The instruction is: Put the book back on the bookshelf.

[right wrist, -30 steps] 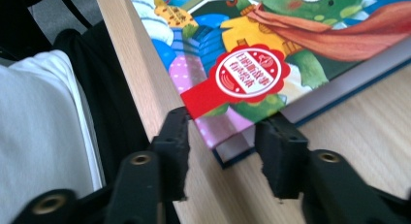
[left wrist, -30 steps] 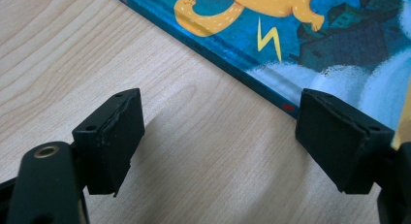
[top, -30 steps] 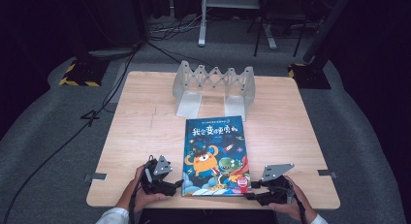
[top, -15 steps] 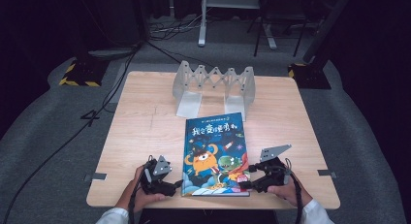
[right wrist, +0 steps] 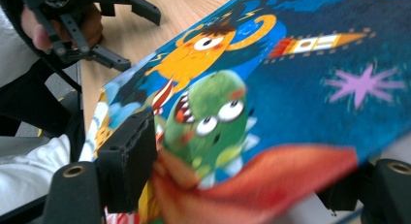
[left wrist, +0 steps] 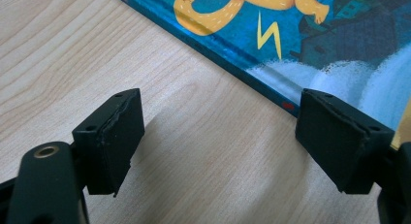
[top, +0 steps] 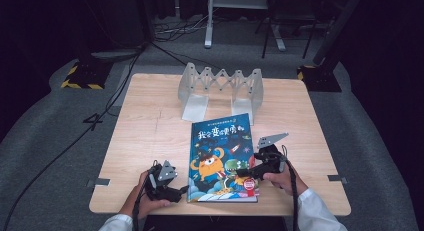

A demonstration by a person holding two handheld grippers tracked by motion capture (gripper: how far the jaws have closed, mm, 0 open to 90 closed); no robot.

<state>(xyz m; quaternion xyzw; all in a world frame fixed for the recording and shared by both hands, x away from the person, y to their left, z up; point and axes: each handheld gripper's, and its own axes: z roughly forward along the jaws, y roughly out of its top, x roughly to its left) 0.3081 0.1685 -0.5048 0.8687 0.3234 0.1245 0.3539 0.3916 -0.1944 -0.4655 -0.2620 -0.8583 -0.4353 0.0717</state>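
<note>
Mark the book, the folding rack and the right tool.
book [top: 220,151], high view, middle of the cover.
folding rack [top: 222,82], high view, zigzag middle.
right tool [top: 243,172], high view, between its tips, over the book.

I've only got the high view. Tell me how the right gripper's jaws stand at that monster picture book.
Observer: The right gripper has just been opening its jaws. The near corner of the picture book lies between them: one jaw is over the cover by the green monster, the other partly hidden behind the book's edge.
Operator: Now give me the left one.
Observer: The left gripper is wide open, with bare table between its jaws.
Operator: Say where the book is for it.
Observer: The book's edge runs just ahead of those jaws, closest to the one on the right of the left gripper view.
</note>
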